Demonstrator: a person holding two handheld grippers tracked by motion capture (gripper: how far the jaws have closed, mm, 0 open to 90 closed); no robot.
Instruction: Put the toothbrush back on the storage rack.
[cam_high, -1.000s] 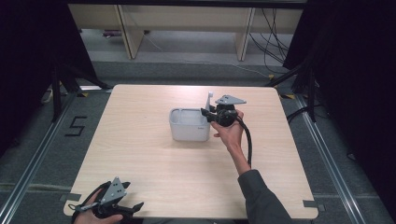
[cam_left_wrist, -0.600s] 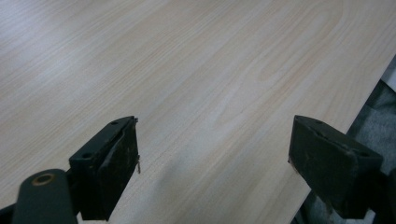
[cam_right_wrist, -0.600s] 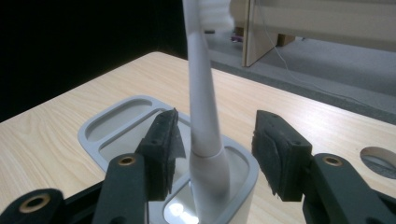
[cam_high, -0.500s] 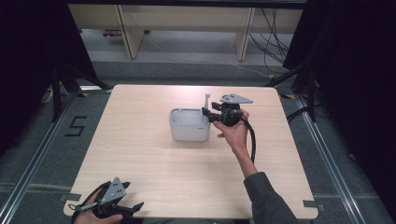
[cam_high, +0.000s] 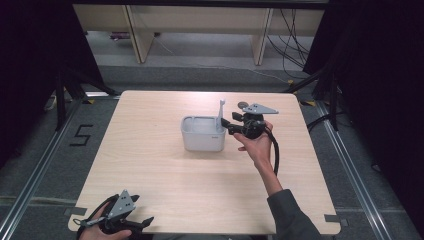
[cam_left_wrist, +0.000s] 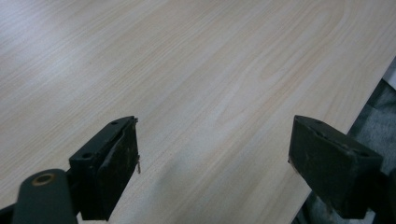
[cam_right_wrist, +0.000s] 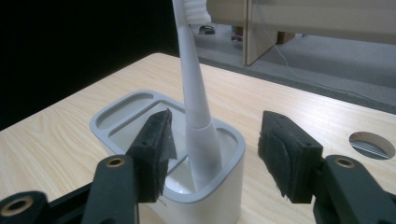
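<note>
On the surface: a pale wood-grain tabletop (cam_high: 165, 165) carried a grey rectangular plastic holder (cam_high: 200, 137) near its middle, with a round cable hole (cam_right_wrist: 371, 143) off to one side.
Holder: it stood upright, its top split into compartments, a shallow tray part (cam_right_wrist: 123, 106) at one end and a deeper slot at the other.
Brush: a white plastic toothbrush (cam_right_wrist: 196, 112) stood in the deeper slot at the holder's right end, handle down, leaning slightly, its head uppermost.
Right tool (cam_high: 229, 125): held level at the holder's right end; its jaws had just been opening and stood spread on either side of the toothbrush handle, the pads (cam_right_wrist: 156, 149) apparently clear of it, though the near pad's edge was hard to judge.
Left tool (cam_high: 142, 223): rested at the near left corner of the surface, well apart from the holder, jaws spread wide with only bare wood between the pads (cam_left_wrist: 116, 168).
</note>
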